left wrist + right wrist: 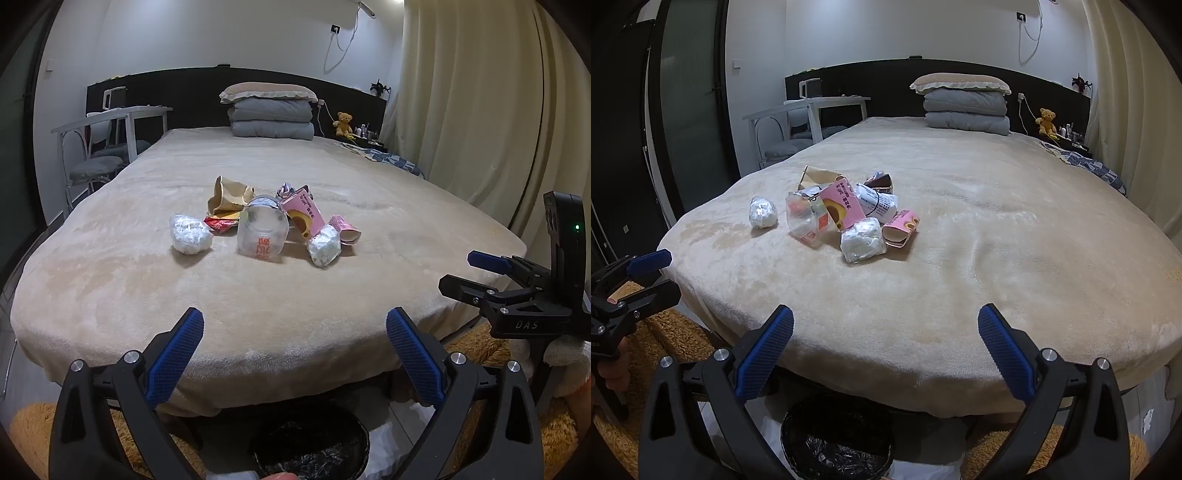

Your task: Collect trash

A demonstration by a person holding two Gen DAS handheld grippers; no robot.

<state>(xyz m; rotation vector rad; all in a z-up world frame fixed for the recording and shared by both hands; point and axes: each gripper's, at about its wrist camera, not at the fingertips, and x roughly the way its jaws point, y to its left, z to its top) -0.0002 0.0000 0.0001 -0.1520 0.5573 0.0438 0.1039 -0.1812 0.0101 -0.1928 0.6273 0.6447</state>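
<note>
Nothing looks collected yet, judging by how things lie. The whole pile of trash sits on the bed (258,295), in the middle of the left wrist view and in the centre-left of the right wrist view, well apart from both tongs.

In the pile I count about 8 pieces: 2 crumpled white wads, 1 at the left edge of the heap (191,233) and 1 at its lower right (324,245); a clear plastic cup (262,230) lying on its side with red print; a torn brown paper bag (229,197) behind it; a red wrapper (219,224); a pink carton (303,214); a smaller pink flattened box (345,230); and a white printed packet (881,202) that shows only in the right wrist view.

The bin (836,434), lined with a black bag, stands on the floor at the bottom of both frames, below the foot of the bed. I cannot see any trash in it, though only part of its inside shows.

The left tongs (295,330) are spread wide and hold nothing; the right tongs (886,328) are likewise spread wide and empty. Both hover over the near edge of the bed.

So every piece is left to do: each must be gripped, carried back and dropped into the bin.
</note>
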